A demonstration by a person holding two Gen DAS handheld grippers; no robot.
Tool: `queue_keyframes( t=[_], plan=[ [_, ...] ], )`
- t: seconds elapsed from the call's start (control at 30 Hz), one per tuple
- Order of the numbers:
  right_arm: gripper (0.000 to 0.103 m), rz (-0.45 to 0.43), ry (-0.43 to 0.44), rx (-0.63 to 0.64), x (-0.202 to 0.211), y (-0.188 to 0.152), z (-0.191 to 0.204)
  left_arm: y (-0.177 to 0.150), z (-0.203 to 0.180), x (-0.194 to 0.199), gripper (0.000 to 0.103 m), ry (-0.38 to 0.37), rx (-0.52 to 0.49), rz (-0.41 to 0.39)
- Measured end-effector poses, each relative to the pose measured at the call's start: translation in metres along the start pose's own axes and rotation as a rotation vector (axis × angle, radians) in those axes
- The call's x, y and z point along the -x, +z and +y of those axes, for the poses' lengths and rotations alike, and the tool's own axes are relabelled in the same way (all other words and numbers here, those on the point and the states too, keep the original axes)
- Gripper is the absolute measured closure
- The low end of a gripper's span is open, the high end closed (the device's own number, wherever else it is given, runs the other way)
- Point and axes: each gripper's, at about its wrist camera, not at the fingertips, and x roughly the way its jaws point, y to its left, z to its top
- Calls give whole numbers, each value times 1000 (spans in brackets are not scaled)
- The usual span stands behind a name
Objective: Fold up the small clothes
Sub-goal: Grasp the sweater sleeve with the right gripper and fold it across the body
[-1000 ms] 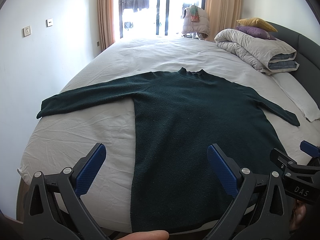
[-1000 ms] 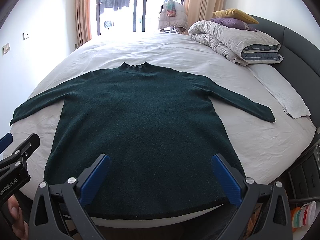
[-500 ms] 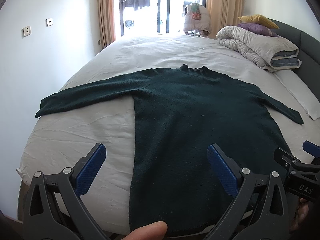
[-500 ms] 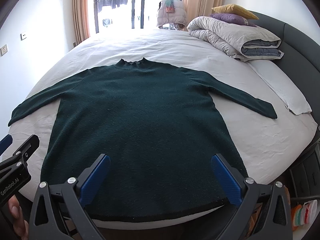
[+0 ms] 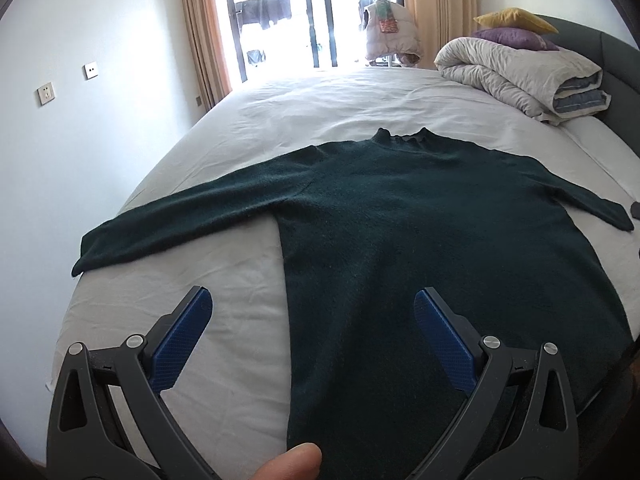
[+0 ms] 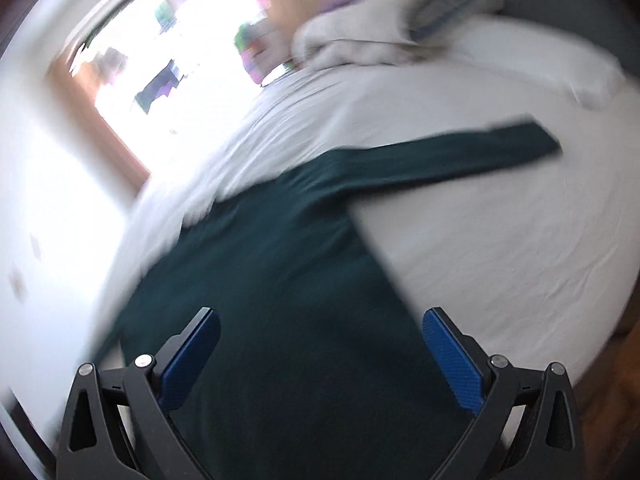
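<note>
Item: one dark green sweater [image 5: 420, 240], laid flat and face up on the white sheet of the bed [image 5: 320, 96], collar toward the window, both sleeves spread outward. No fold shows yet; we judge the task at its very start.

Tools: our left gripper [image 5: 312, 340], jaws wide, holding nothing, poised over the sweater's left side edge near the hem. Our right gripper [image 6: 320, 354], jaws likewise wide and empty, over the lower body of the sweater [image 6: 288, 280]; its view is tilted and smeared with motion blur, so fine detail there cannot be read.

Risks, as we judge them:
- The knit looks thick and limp; a pinch could take one layer only, or catch the sheet beneath, and drag wrinkles into the fold.
- The hem lies close to the near edge of the bed; a careless tug could slide the garment off.
- Uneven lifts by the two grippers would skew the fold line.
- The right sleeve [image 6: 460, 148] runs far out; folded late, it could bunch.

Surroundings: rolled duvet [image 5: 520, 76] with purple and yellow pillows [image 5: 516, 28] at the far right, well apart from the sweater. A padded vest [image 5: 390, 32] hangs by the window. Nothing lies on the garment or stands in the way.
</note>
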Motion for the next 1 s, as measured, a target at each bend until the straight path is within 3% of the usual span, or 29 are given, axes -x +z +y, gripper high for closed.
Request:
queue_keyframes(
  t=[0.17, 0.23, 0.3, 0.43, 0.57, 0.63, 0.7, 0.87, 1.0],
  plan=[
    [0, 14, 85, -376, -46, 60, -111, 23, -8, -31, 0, -40, 4, 37],
    [0, 21, 72, -496, -64, 74, -143, 33, -13, -47, 0, -71, 15, 67],
    [0, 4, 124, -607, -79, 88, -171, 41, -19, -60, 0, -101, 26, 85],
    [0, -50, 153, -662, -97, 124, -191, 55, -27, -86, 0, -205, 81, 118],
    [0, -69, 178, -673, -117, 151, -200, 64, -32, -105, 0, -310, 179, 97],
    [0, -86, 189, -676, -124, 157, -203, 66, -36, -112, 0, -323, 208, 93],
    [7, -91, 203, -673, -131, 167, -201, 68, -43, -123, 0, -318, 199, 113],
    [45, -119, 218, -697, -141, 177, -221, 69, -41, -149, 0, -332, 261, 168],
    [56, -143, 194, -672, -142, 180, -226, 70, -30, -157, 0, -250, 286, 117]
  ],
)
